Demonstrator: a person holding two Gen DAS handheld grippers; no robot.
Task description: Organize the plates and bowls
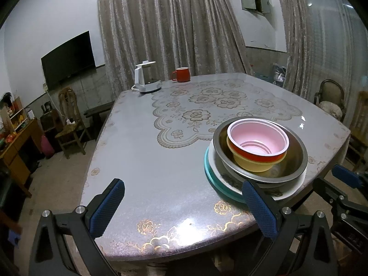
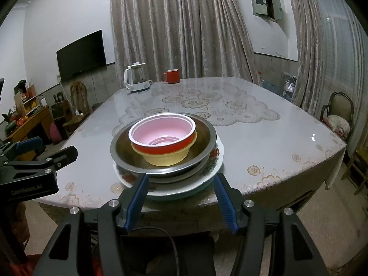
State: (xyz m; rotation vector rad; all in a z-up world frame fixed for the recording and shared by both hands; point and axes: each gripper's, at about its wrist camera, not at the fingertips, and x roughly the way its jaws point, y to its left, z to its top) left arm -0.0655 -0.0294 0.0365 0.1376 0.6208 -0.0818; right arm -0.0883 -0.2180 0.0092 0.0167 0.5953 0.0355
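Your stack is already built and sits at the near edge of the table: a pink-lined red bowl nests in a yellow bowl, both inside a steel bowl, which rests on a white flowered plate over a teal plate whose rim shows best from the left wrist. Judging by this, the sorting itself looks nearly done, and what remains is either to square the pile up or to carry it off whole. Your right gripper stands just short of the pile with its jaws about half open and nothing between them; the blue pads flank the near rim of the plates without pressing on it. Your left gripper hangs over the bare table beside the stack, jaws spread wide and empty, its right-hand pad in front of the plate rims in that view. If you mean to lift the pile, take the plates low at their rims from both sides, because the bowls sit off centre toward the left of the plates and the top two tilt slightly; a one-sided pull could tip them or slide the stack off the table edge. The white kettle and the red mug stand well apart at the far side, so they do not block you. The rest of the table is open, and a chair waits off the right corner.
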